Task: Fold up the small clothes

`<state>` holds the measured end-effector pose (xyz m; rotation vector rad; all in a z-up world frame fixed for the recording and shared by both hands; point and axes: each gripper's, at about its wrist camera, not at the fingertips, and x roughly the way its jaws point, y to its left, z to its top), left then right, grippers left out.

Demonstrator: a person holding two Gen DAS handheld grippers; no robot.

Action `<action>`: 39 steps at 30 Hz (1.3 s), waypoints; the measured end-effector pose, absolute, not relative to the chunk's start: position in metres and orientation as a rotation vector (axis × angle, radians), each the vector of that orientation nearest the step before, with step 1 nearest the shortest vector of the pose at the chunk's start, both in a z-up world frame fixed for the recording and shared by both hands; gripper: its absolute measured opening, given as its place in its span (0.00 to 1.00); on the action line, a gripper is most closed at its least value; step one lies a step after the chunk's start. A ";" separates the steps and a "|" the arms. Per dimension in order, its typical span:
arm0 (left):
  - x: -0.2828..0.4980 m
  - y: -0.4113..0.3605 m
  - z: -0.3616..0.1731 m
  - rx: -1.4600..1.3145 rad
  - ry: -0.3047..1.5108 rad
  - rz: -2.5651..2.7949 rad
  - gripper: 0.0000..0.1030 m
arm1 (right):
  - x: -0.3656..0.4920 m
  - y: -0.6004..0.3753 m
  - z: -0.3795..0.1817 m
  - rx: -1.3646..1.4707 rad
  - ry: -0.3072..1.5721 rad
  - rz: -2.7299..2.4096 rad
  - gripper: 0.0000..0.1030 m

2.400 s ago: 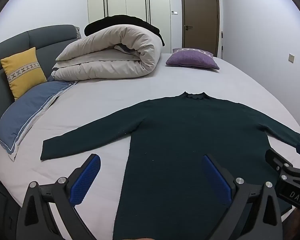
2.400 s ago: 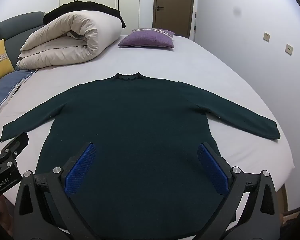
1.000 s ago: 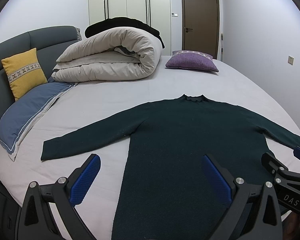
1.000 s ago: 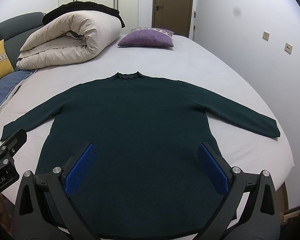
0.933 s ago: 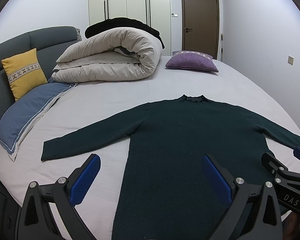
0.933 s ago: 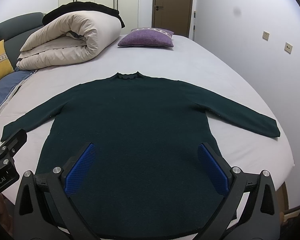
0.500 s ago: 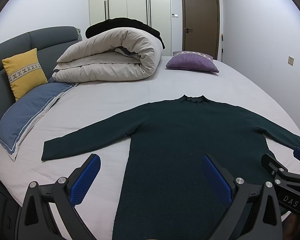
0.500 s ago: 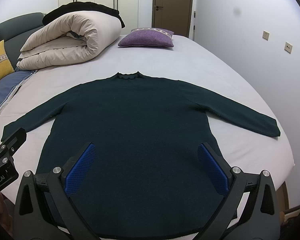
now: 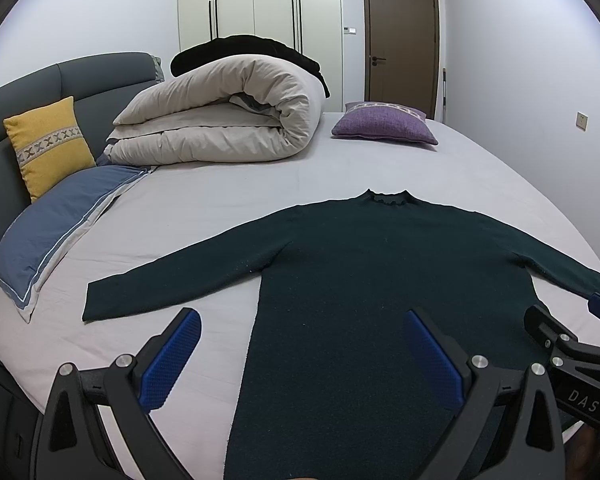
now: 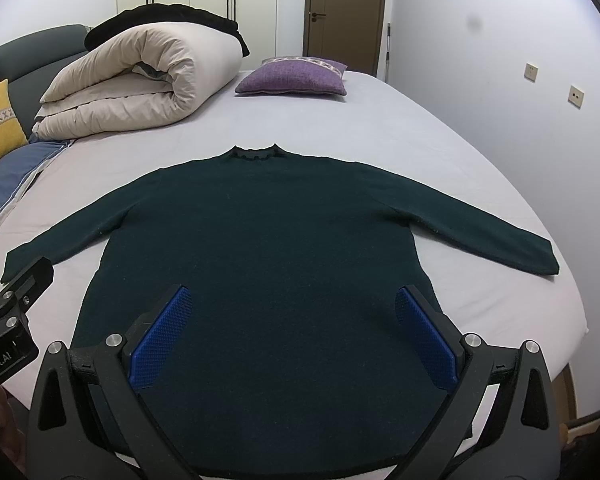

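Note:
A dark green long-sleeved sweater [image 9: 360,280] [image 10: 268,240] lies flat on the pale bed sheet [image 9: 228,208], collar away from me and both sleeves spread out. My left gripper [image 9: 300,356] hovers open above the sweater's lower left side, nothing between its blue pads. Over the lower middle of the sweater my right gripper [image 10: 292,332] is open too, holding nothing. Each gripper shows at the edge of the other's view: the right gripper [image 9: 572,360] in the left wrist view, the left gripper [image 10: 8,320] in the right wrist view.
A rolled beige duvet [image 9: 220,120] with a black garment [image 9: 252,46] on top lies at the far left of the bed. A purple cushion [image 9: 384,124] sits at the far end. A yellow cushion [image 9: 48,144] and blue pillow [image 9: 56,224] rest by the grey headboard [image 9: 100,76]. The bed's right edge [image 10: 572,280] drops off near the wall.
The left wrist view has drifted slightly, so the sweater sits a little lower and further right in it. Both grippers stay open and the sweater has not moved.

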<state>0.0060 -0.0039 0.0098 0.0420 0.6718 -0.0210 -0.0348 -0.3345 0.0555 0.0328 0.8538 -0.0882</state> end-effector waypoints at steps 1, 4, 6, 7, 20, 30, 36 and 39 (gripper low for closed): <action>0.006 -0.004 0.010 0.041 0.672 -0.021 1.00 | -0.035 -0.335 0.055 0.033 0.854 -0.088 1.00; 0.006 -0.004 0.010 0.040 0.672 -0.021 1.00 | -0.035 -0.334 0.056 0.034 0.855 -0.088 1.00; 0.005 -0.004 0.009 0.038 0.672 -0.021 1.00 | -0.035 -0.334 0.055 0.033 0.855 -0.088 1.00; 0.005 -0.004 0.008 0.038 0.672 -0.020 1.00 | -0.035 -0.334 0.055 0.033 0.855 -0.087 1.00; 0.005 -0.004 0.008 0.040 0.674 -0.021 1.00 | -0.036 -0.333 0.054 0.032 0.859 -0.091 1.00; 0.000 -0.005 0.002 0.036 0.675 -0.018 1.00 | -0.036 -0.332 0.053 0.030 0.861 -0.092 1.00; 0.001 -0.003 -0.004 0.002 0.704 -0.048 1.00 | -0.034 -0.333 0.051 0.032 0.861 -0.090 1.00; 0.004 0.001 -0.011 -0.037 0.732 -0.085 1.00 | -0.033 -0.354 0.051 0.089 0.836 -0.072 1.00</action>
